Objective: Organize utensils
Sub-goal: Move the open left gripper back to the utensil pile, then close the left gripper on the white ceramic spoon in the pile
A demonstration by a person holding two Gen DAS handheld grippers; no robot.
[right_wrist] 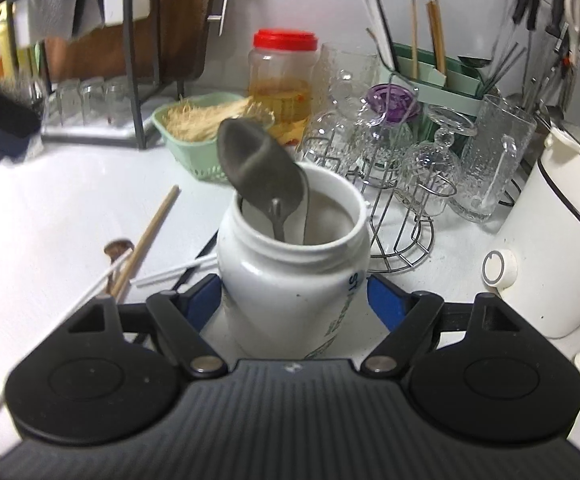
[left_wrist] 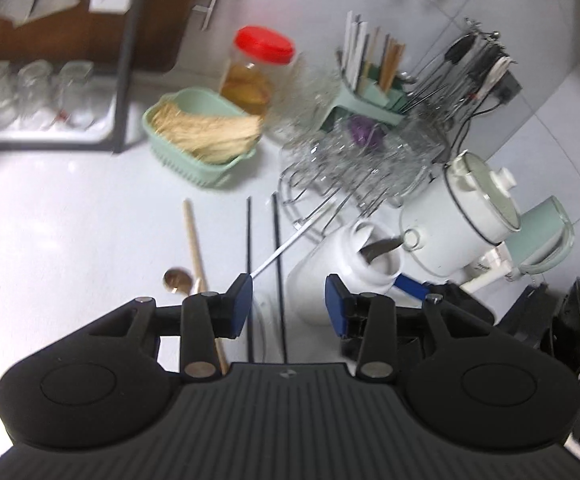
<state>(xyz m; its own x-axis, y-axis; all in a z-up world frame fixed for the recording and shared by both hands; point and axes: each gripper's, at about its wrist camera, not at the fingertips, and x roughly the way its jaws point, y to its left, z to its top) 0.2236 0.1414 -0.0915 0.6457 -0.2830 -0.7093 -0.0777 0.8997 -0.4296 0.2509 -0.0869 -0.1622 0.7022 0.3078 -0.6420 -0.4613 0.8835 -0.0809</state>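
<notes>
Utensils lie scattered on the white countertop: two thin black chopsticks, one pale wooden stick, one wooden spoon with a round brown bowl and white plastic straws. One glossy white ceramic jar with a wide open mouth stands among them, with two grey metal spoons leaning inside, bowls upward. The right gripper is clamped around the jar's body, its blue pads pressing both sides. The left gripper hovers above the chopsticks with its jaws apart and nothing between its pads. Behind stand one mint green basket of straw-coloured fibres, one red-lidded clear plastic jar, a wire rack of upturned glasses, a green utensil holder and one white electric cooker, against a white tiled wall.
</notes>
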